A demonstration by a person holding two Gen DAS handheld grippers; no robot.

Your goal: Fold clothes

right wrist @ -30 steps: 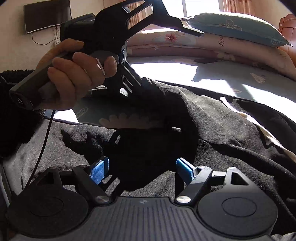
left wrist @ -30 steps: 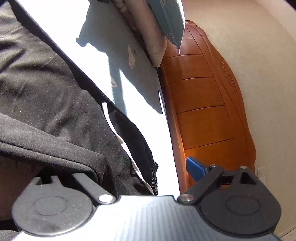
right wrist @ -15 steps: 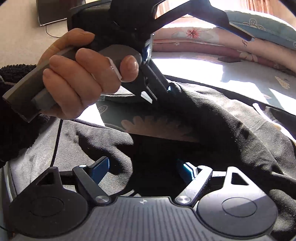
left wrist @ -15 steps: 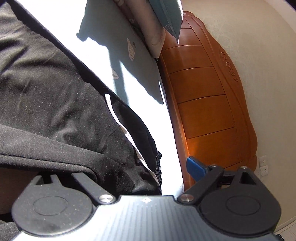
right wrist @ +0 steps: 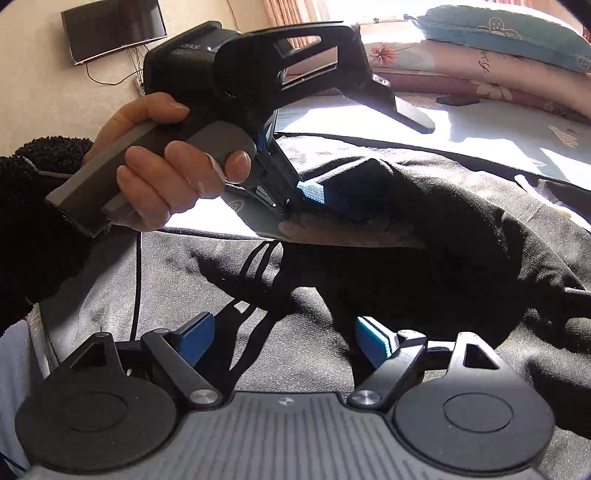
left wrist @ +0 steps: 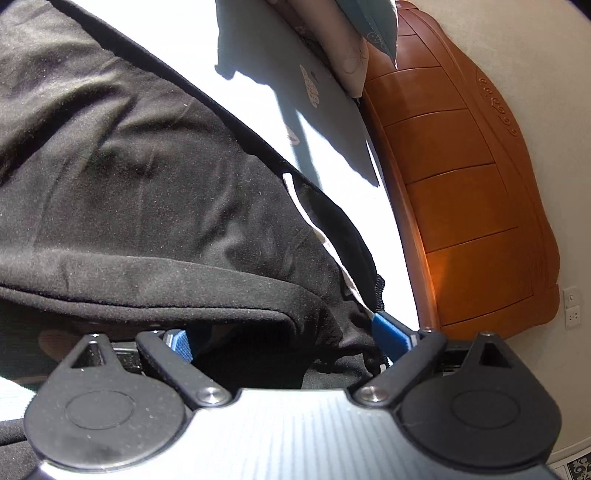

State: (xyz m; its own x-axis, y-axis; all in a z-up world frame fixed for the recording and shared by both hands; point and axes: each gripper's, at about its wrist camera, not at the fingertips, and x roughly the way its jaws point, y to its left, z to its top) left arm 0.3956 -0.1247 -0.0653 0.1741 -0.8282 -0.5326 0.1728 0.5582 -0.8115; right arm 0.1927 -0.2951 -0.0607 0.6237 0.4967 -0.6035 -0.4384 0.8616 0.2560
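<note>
1. Left wrist view: your left gripper (left wrist: 280,339) has its fingers apart around a thick rolled fold of the black garment (left wrist: 140,192), which lies spread on the bed (left wrist: 369,236). Whether the pads actually press on the cloth cannot be told here. One wooden headboard (left wrist: 461,206) stands beyond the bed, with two stacked pillows (left wrist: 354,40) against it.

2. Right wrist view: your right gripper (right wrist: 284,339) hovers over the same garment (right wrist: 461,240), fingers wide and opening, nothing between them. Your left hand (right wrist: 162,166) holds the other gripper, whose blue pad (right wrist: 312,192) sits at a raised hump of cloth. One wall screen (right wrist: 114,29) hangs behind.

3. Handling, as a judgement: one garment, soft, limp and fairly thick, likely to sag and slide on itself. Take hold at a hem or folded edge, pinching through both layers, and lift with the two grippers well apart so it hangs flat.
</note>
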